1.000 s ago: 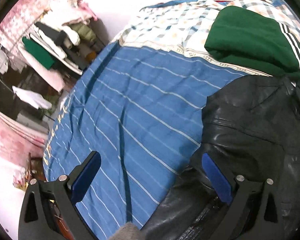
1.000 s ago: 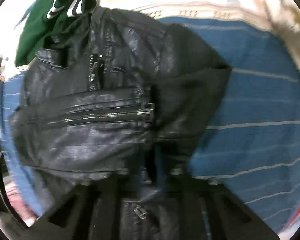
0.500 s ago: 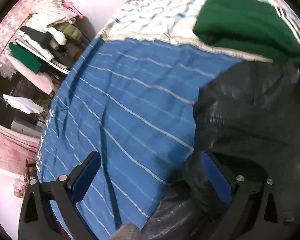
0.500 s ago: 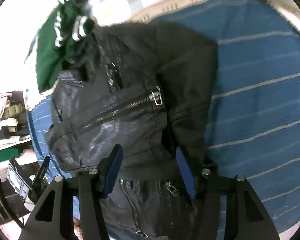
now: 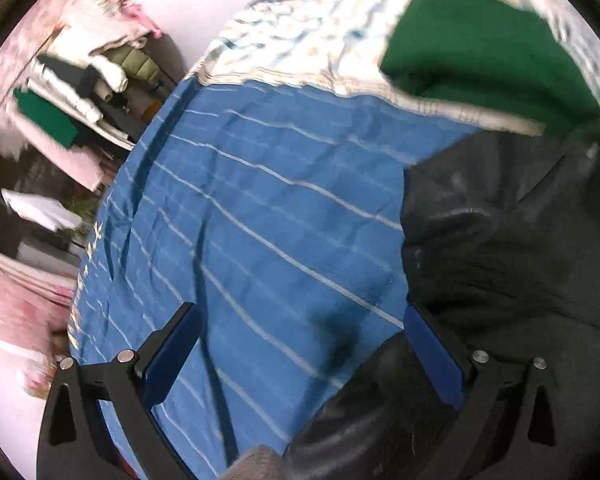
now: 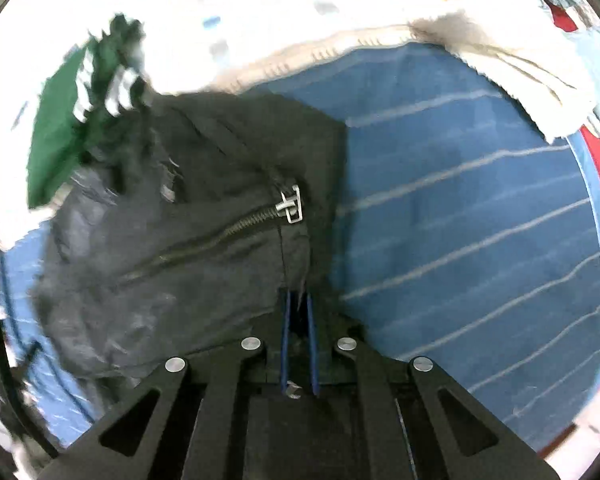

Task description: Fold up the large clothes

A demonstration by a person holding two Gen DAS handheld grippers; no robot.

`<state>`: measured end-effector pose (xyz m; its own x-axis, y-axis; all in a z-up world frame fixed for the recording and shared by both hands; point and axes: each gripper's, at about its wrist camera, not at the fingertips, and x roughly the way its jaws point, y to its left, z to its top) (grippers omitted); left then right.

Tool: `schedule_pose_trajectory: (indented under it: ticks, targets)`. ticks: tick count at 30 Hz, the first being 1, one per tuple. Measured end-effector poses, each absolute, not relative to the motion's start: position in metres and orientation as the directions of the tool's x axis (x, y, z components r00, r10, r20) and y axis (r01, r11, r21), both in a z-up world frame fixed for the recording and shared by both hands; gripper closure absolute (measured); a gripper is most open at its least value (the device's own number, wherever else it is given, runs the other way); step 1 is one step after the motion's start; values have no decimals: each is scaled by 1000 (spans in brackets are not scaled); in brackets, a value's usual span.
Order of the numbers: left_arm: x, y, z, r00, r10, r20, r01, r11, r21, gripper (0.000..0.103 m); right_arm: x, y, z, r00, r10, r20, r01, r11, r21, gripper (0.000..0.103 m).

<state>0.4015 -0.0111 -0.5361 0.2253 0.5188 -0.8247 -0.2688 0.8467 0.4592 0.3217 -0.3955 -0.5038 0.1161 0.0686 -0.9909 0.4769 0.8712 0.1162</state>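
R gripper [image 6: 298,312] closing, pads pinching black jacket [image 6: 172,248] hem to lift a fold; L gripper [image 5: 300,344] jaws apart, empty, over blue sheet [image 5: 260,208] by jacket's edge.

Cluttered shelves [image 5: 80,92] – pink wall [image 5: 16,300].

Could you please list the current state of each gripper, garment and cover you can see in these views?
Right gripper: jaws closing on a fold of the black jacket.
Left gripper: open, holding nothing.
Black jacket: partly folded, zipper pull showing.
Green garment: folded, lying beyond the jacket.
Blue striped sheet: spread out, lightly creased.
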Motion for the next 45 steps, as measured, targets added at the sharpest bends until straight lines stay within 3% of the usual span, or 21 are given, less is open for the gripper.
schedule_pose_trajectory:
  ticks: [1,3,4,7,10,13,16,19,24,31,32,34,35,36,45]
  targets:
    - [407,-10,-545,208,541,-815,-254,835,489,0,327,-396,-517,40,79,-996,463,882,88,92]
    - [417,-7,-565,189,631,-752,-223,774,593,0,331,-396,-527,-31,66,-997,477,878,44,74]
    - [422,-2,-579,167,644,-747,-197,764,615,0,333,-396,-519,-20,19,-1000,482,876,7,72]
    - [424,15,-586,164,584,-795,-205,808,552,0,344,-385,-488,88,-77,-993,448,893,-30,72]
    - [422,13,-584,184,577,-796,-189,816,547,0,367,-349,-480,172,45,-984,324,941,100,72]
    - [419,15,-576,181,567,-803,-191,821,537,0,392,-306,-508,131,198,-971,231,947,224,72]
    - [414,22,-545,193,528,-827,-263,840,475,0,412,-276,-562,-2,139,-990,190,972,136,72]
    - [408,12,-517,273,473,-838,-298,870,394,0,417,-266,-576,-6,91,-996,184,979,88,73]
    - [425,-7,-584,249,510,-823,-168,860,482,0,414,-272,-570,-29,84,-996,219,973,76,74]
    - [429,-4,-568,241,502,-831,-209,863,461,0,426,-283,-575,-97,86,-992,211,975,64,74]
    - [425,-5,-562,235,514,-825,-224,855,468,0,427,-287,-572,-100,124,-987,221,970,100,71]
    - [418,-8,-550,231,548,-804,-247,832,496,0,425,-301,-558,-79,180,-981,245,957,155,51]
    - [408,-14,-540,239,574,-783,-266,814,516,0,420,-310,-549,-55,188,-981,247,954,169,32]
    - [403,-16,-535,243,588,-771,-273,805,527,0,415,-317,-540,-33,197,-980,246,952,183,29]
    - [291,-111,-527,178,729,-661,-196,684,703,0,334,-411,-518,-18,150,-989,275,951,139,29]
